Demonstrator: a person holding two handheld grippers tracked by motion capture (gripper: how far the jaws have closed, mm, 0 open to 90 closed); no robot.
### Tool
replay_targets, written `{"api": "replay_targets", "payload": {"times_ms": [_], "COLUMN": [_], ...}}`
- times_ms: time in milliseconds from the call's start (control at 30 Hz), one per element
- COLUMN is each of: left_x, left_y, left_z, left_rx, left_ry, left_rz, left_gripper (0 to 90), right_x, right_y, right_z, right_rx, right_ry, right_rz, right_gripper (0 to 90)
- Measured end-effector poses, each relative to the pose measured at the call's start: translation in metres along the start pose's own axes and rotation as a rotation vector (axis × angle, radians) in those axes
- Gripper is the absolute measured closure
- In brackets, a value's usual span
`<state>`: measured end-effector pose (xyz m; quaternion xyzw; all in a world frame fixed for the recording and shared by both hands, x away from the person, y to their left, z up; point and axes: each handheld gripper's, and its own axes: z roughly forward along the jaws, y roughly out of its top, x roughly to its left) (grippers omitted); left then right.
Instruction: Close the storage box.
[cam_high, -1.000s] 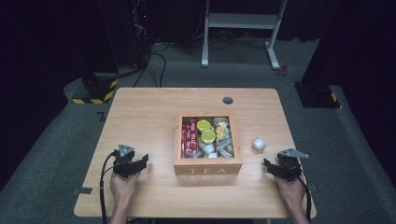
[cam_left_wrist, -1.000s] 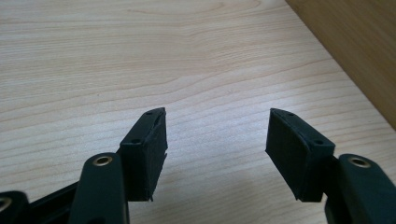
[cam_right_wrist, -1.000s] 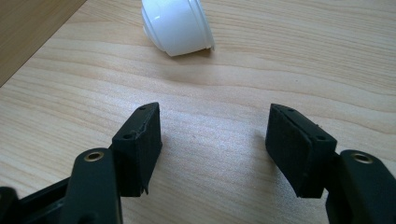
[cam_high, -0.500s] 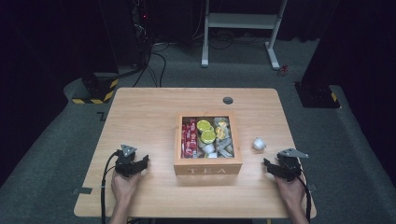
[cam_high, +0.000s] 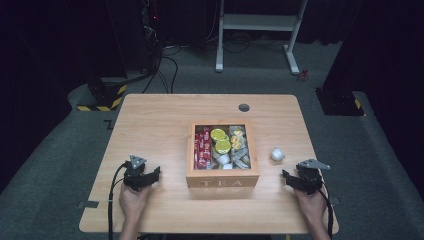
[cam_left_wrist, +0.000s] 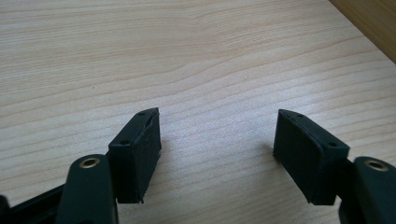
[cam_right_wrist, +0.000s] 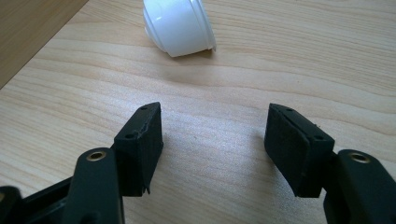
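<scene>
The little white cup (cam_high: 277, 153) lies tipped on its side on the table (cam_high: 160, 120), just to the right of the wooden tea box (cam_high: 223, 176) and not touching it. In the right gripper view I see the little white cup (cam_right_wrist: 179, 25) up ahead of the jaws, with bare wood between them and it.

My right hand-held gripper (cam_high: 294, 180) rests near the front right corner of the table, a bit nearer to me than the cup. Its jaws stand wide apart and nothing is between them. I see the same in its own view, where the right hand-held gripper (cam_right_wrist: 212, 149) has only table wood between its black pads.

The tea box sits in the middle of the table. It has the word TEA on its front wall. Inside I see red packets (cam_high: 202, 146) on the left, yellow-green round lids (cam_high: 220, 140) in the middle, and grey and white bits (cam_high: 240, 150) on the right.

My left hand-held gripper (cam_high: 150, 176) rests on the other side of the box, well apart from the cup. Its jaws have just been opening and now stand wide, with nothing between them. In its own view the left hand-held gripper (cam_left_wrist: 217, 149) shows only table under it.

A small dark round hole (cam_high: 244, 107) sits near the far edge of the table.
</scene>
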<state>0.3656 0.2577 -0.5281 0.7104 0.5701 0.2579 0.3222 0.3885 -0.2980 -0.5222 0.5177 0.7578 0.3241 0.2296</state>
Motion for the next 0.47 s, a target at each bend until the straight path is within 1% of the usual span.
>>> {"api": "replay_targets", "payload": {"times_ms": [200, 467], "left_x": [-0.0006, -0.0009], "left_y": [0.0002, 0.0001], "left_z": [0.0002, 0.0002], "left_rx": [0.004, 0.004], "left_ry": [-0.002, -0.006], "left_rz": [0.008, 0.005], "left_gripper": [30.7, 30.1], "right_x": [0.0, 0.0001], "right_y": [0.0001, 0.0], "right_z": [0.0001, 0.0], "right_rx": [0.001, 0.0], "right_ry": [0.0, 0.0], "right_rz": [0.0, 0.001], "right_gripper": [37.1, 37.0]}}
